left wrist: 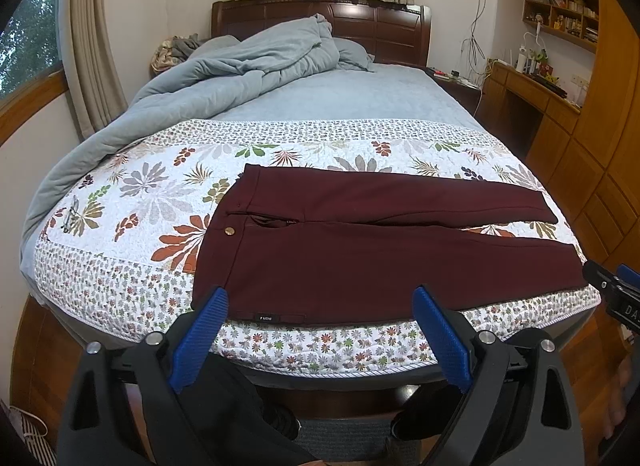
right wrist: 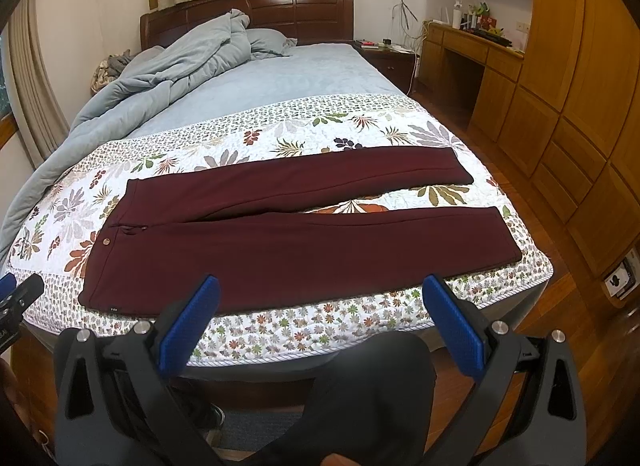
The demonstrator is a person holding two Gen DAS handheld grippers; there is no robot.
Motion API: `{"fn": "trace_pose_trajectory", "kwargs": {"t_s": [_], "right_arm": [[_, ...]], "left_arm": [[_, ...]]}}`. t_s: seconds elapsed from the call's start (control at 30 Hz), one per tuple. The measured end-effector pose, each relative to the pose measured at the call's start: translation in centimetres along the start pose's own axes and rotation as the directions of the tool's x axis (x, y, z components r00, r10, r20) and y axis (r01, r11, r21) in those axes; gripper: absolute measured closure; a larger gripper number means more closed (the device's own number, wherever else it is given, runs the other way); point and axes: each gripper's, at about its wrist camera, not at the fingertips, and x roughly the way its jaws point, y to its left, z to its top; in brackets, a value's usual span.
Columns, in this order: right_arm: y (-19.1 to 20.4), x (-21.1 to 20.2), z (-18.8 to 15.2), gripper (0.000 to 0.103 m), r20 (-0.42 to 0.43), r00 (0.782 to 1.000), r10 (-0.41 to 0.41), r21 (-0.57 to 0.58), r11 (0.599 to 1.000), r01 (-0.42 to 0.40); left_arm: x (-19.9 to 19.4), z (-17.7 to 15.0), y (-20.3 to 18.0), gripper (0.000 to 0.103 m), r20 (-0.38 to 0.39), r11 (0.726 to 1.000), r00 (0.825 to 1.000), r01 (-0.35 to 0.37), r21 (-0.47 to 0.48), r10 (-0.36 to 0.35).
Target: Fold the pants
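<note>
Dark maroon pants (left wrist: 360,250) lie flat across the foot of the bed, waistband at the left with a brass button (left wrist: 229,230), both legs stretching right and slightly parted. The right wrist view shows the same pants (right wrist: 288,242) with the leg hems near the bed's right edge. My left gripper (left wrist: 320,302) is open, held just short of the near waist corner and the bed's edge. My right gripper (right wrist: 320,294) is open too, in front of the near leg's lower edge. Neither touches the cloth.
A floral quilt (left wrist: 160,201) covers the foot of the bed. A rumpled grey duvet (left wrist: 224,69) lies at the head and left side. A wooden wardrobe (right wrist: 580,85) and desk (right wrist: 476,45) stand on the right. A person's dark-clothed legs (right wrist: 360,394) show below the grippers.
</note>
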Motion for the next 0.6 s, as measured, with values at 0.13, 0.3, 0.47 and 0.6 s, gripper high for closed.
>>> {"fn": "trace_pose_trajectory", "kwargs": {"t_s": [0.13,0.3,0.47,0.6], "right_arm": [[0.02,0.07,-0.02,0.002,-0.002,1.0,0.001,0.0,1.0,-0.001],[-0.01,0.21,-0.05,0.002,-0.004,1.0,0.0,0.0,1.0,0.0],[-0.04,0.46,-0.29,0.002,-0.009,1.0,-0.002,0.001,1.0,0.002],[-0.09,0.66,-0.53,0.002,-0.014,1.0,-0.003,0.003,1.0,0.003]], "left_arm": [[0.0,-0.01,0.01,0.009,0.0,1.0,1.0,0.0,0.0,0.0],[0.0,0.01,0.02,0.009,-0.001,1.0,1.0,-0.001,0.0,0.001],[0.06,0.0,0.04,0.009,0.0,1.0,1.0,-0.001,-0.001,0.001],[0.24,-0.17,-0.02,0.009,-0.002,1.0,1.0,-0.001,-0.001,0.001]]}}
